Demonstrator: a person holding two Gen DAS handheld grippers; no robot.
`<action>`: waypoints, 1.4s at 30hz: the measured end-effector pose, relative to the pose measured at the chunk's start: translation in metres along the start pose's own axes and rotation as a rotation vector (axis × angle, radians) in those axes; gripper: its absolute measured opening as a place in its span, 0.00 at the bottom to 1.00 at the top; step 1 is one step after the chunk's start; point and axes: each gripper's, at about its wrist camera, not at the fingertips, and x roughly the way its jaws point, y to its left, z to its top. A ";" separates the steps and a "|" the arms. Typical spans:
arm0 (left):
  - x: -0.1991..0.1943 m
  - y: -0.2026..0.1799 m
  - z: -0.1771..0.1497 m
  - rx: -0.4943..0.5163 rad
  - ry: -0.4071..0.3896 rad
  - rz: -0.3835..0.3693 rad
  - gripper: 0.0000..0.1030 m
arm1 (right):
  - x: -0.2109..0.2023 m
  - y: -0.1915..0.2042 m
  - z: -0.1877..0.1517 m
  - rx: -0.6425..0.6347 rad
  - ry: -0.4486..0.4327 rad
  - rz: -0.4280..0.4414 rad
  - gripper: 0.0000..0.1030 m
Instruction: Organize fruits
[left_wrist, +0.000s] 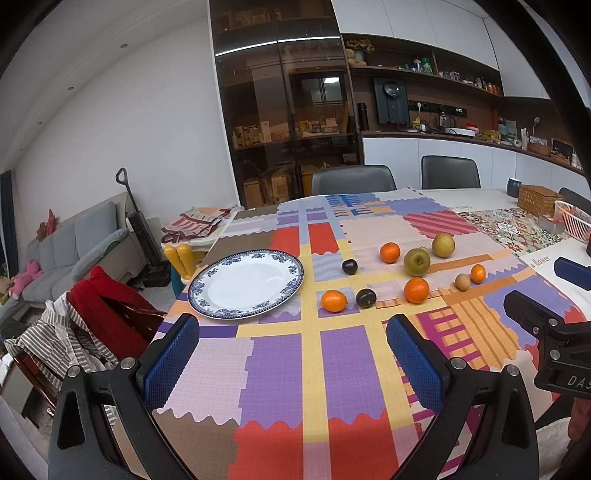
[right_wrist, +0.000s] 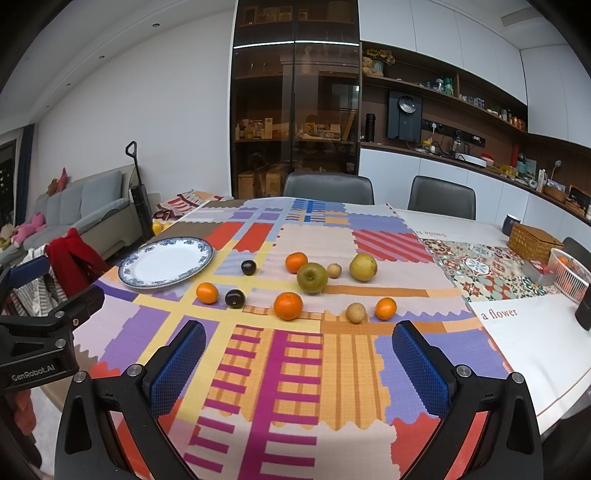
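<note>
Both grippers, left (left_wrist: 291, 350) and right (right_wrist: 299, 360), hung wide apart and empty; best bet was squaring up on the nearest orange (right_wrist: 288, 305), then the plate (right_wrist: 133, 271).

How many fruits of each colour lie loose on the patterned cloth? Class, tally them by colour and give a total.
Orange: 4
Dark purple: 2
Green to yellow-green, large: 2
Tan, small: 2
Total: 10
None is on the plate yet.
</note>
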 end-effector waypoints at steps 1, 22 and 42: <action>0.000 0.000 0.000 0.000 0.000 0.000 1.00 | 0.000 0.000 0.000 0.000 0.001 0.001 0.99; 0.010 0.002 -0.002 0.007 0.023 -0.005 1.00 | 0.014 0.000 -0.005 -0.006 0.035 0.011 0.99; 0.103 -0.002 0.020 0.074 0.120 -0.089 0.94 | 0.094 0.012 0.017 -0.069 0.114 0.039 0.99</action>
